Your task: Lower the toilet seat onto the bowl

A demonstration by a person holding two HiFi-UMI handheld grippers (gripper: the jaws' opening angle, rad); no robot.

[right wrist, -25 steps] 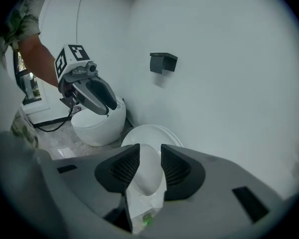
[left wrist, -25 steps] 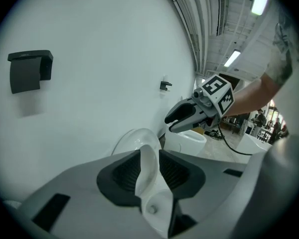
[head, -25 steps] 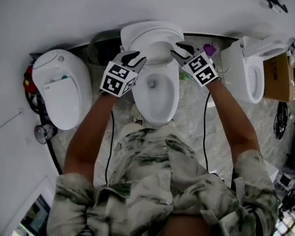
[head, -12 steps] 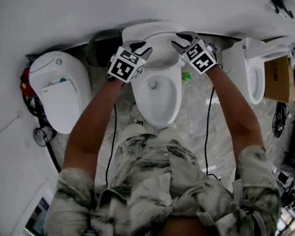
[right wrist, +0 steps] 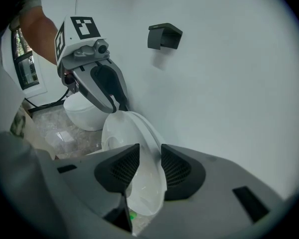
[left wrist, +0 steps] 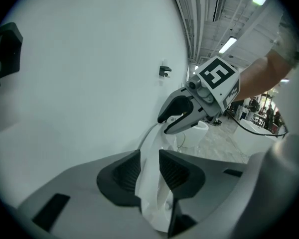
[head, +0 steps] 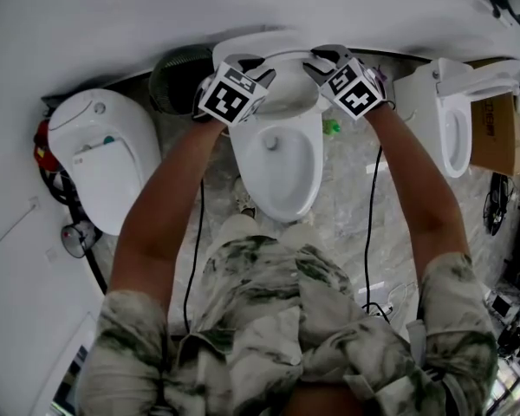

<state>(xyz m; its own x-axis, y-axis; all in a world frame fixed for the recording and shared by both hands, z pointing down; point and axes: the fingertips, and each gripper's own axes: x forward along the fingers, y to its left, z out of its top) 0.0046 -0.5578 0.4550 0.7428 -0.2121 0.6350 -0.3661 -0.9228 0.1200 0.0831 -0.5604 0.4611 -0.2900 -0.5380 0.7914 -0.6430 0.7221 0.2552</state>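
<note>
A: Toilet seat (right wrist: 142, 133), where?
B: Upper centre of head view, tilted above bowl (head: 310, 146). Left claw (left wrist: 149, 171) and right claw (right wrist: 149, 166) each clench a side rim, likely for an even, slam-free descent.

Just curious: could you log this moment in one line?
left gripper: grips seat | right gripper: grips seat | seat: raised off bowl

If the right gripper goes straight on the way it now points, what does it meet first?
The raised toilet seat: its rim sits clamped in the right gripper. Beyond the seat, it would probably meet the white wall, though depth is unclear.
</note>
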